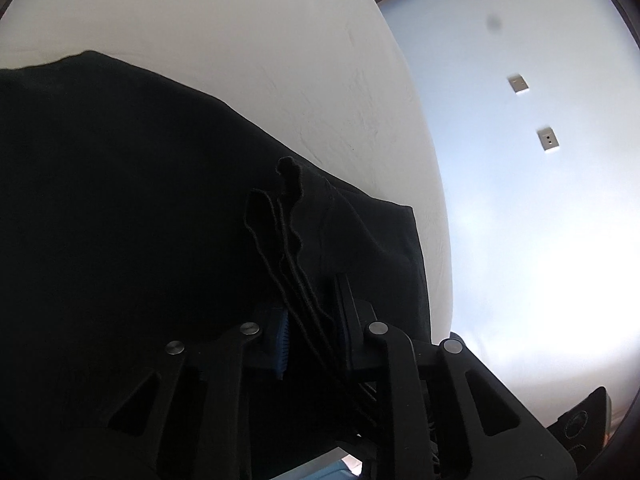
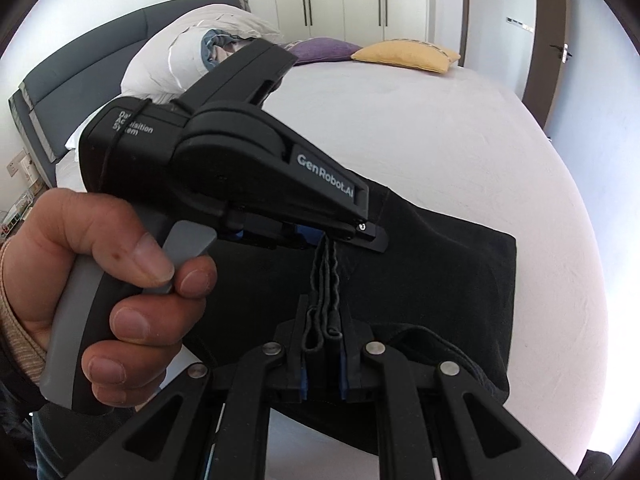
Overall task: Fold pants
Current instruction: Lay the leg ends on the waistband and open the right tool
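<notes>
One pair of pants (image 2: 432, 264); two grippers (image 2: 323, 344) (image 2: 344, 236); three pillows (image 2: 406, 55).

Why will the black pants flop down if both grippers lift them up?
Probably because the black pants are soft cloth: they lie draped and creased on the bed. The bunched edge between the right gripper and left gripper looks floppy, so the rest would likely hang down.

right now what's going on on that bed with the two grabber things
A person is folding black pants on a white bed. Each hand holds a hand-held gripper, and both are clamped on the same bunched edge of the fabric, close together. The left hand-held gripper pinches it from above, the person's left hand on the grip; the right hand-held gripper holds the gathered layers just below. The rest of the pants lies spread on the sheet.
</notes>
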A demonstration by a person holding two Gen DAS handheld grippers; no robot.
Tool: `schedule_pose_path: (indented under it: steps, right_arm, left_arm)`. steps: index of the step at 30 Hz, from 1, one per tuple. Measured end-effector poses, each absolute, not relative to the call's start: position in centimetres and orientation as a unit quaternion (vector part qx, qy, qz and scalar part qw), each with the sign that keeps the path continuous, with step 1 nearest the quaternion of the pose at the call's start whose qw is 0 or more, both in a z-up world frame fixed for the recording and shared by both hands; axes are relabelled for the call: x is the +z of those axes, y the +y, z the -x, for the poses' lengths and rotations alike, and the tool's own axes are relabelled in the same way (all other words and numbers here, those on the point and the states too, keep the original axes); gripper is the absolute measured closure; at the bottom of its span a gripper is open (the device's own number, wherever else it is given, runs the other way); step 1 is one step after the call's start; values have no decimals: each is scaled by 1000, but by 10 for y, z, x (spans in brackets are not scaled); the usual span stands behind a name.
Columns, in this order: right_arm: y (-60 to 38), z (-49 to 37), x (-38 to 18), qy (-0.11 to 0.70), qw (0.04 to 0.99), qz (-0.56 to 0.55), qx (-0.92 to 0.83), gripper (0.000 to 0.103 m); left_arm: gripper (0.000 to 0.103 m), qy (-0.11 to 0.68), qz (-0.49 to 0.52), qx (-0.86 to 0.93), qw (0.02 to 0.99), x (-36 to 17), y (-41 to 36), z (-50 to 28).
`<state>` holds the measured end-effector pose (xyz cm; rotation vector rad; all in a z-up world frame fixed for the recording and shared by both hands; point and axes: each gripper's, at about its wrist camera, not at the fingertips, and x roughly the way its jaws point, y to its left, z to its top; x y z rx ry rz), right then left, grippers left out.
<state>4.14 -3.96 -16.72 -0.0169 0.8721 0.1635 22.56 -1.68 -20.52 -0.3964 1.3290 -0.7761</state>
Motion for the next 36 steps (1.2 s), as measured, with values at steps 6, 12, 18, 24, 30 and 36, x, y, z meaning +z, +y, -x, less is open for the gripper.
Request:
schedule_pose_path:
  steps: [6, 12, 18, 24, 30, 36]
  right_arm:
    - [-3, -67, -165, 416, 900, 12, 127, 91]
    - [36, -99, -181, 438, 884, 3, 164, 91]
    - [55, -124, -202, 466, 867, -14, 175, 90]
    - [57, -138, -220, 485, 856, -12, 177, 89]
    - [40, -140, -233, 491, 846, -36, 206, 75]
    - [6, -125, -215, 476, 827, -103, 282, 49]
  left_arm:
    - [87, 584, 141, -340, 723, -191, 28, -251]
    - [87, 591, 126, -298, 739, -202, 86, -279]
    - [87, 592, 131, -278, 745, -218, 131, -293]
    - [87, 592, 130, -262, 751, -229, 152, -296]
    - [87, 584, 184, -229, 757, -239, 211, -284]
    - [86, 546, 156, -193, 800, -193, 233, -253]
